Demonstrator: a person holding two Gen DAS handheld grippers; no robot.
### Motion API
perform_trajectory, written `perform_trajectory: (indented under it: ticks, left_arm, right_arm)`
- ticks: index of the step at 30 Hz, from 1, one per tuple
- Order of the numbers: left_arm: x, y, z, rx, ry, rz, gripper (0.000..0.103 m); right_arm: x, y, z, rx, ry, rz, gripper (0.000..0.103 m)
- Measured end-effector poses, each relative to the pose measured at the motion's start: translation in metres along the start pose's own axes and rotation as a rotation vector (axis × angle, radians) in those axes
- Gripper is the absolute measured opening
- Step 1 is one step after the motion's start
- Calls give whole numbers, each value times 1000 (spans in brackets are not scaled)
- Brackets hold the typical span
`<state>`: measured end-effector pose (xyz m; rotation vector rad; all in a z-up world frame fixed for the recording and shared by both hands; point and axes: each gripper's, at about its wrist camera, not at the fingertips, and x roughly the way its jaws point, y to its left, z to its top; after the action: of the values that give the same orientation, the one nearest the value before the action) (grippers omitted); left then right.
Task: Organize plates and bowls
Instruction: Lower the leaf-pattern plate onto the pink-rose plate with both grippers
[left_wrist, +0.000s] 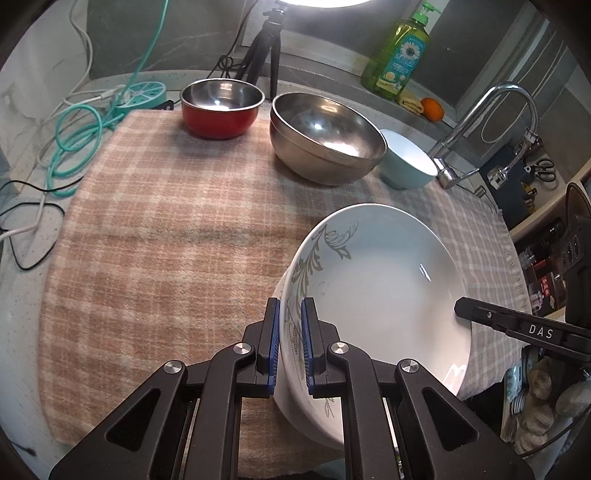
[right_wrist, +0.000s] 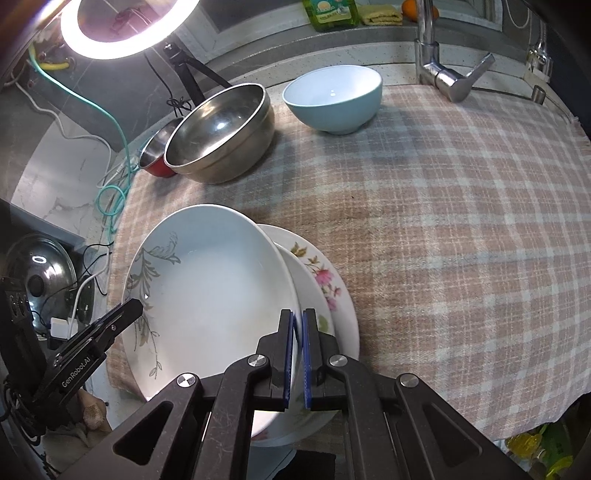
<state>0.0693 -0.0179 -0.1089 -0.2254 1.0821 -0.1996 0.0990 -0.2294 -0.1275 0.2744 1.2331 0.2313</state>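
Observation:
A white deep plate with a grey leaf pattern (left_wrist: 376, 288) (right_wrist: 214, 288) is held by both grippers near the front of the plaid cloth (left_wrist: 166, 221). My left gripper (left_wrist: 290, 317) is shut on its left rim. My right gripper (right_wrist: 297, 325) is shut on its right rim. A plate with pink flowers (right_wrist: 325, 280) lies right under it. I cannot tell whether the leaf plate rests on it or hangs just above. Each gripper's tip shows in the other view: the right gripper (left_wrist: 480, 314) and the left gripper (right_wrist: 125, 314).
At the back of the cloth stand a red bowl (left_wrist: 221, 107), a large steel bowl (left_wrist: 325, 136) and a light blue bowl (right_wrist: 332, 96). A faucet (left_wrist: 480, 122), soap bottle (left_wrist: 399, 55), tripod (left_wrist: 266, 48) and teal cable (left_wrist: 77, 147) border the counter.

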Motion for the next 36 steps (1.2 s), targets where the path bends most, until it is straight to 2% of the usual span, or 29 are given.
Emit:
perform_trajectory:
  ticks: [36]
  left_arm:
    - [14,-8,-10,17,34,8,9]
  right_arm:
    - [13,-16,-9,17,37,-15,5]
